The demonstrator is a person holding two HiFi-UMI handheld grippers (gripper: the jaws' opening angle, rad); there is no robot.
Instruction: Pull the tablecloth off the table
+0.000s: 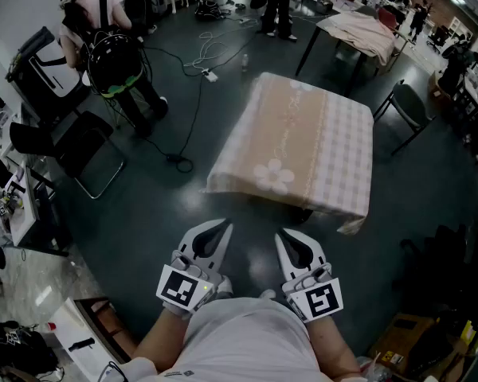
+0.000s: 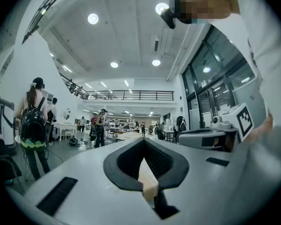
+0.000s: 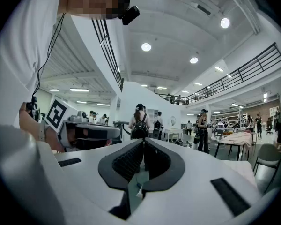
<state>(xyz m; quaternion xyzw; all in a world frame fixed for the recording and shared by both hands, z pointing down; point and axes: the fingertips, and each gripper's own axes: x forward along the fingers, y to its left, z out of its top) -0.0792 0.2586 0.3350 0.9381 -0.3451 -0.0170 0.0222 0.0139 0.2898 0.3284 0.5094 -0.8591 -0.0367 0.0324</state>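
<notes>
Jaws on left gripper (image 1: 221,228) and right gripper (image 1: 285,237) are shut, holding nothing; the tablecloth (image 1: 295,146) lies spread straight ahead of them, not touching, near edge crosswise; right gripper looks slightly nearer.

The head view is dim and bluish, darkening toward its corners. The dark floor (image 1: 183,197) carries faint pale sheen from overhead lamps, and the tablecloth (image 1: 303,142) is the brightest patch. Both gripper views are fisheye, with black rounded corners and bowed lines at the edges. Round ceiling lights (image 2: 92,18) burn out white. The nearest surfaces look soft, while the hall beyond stays fairly sharp.
</notes>
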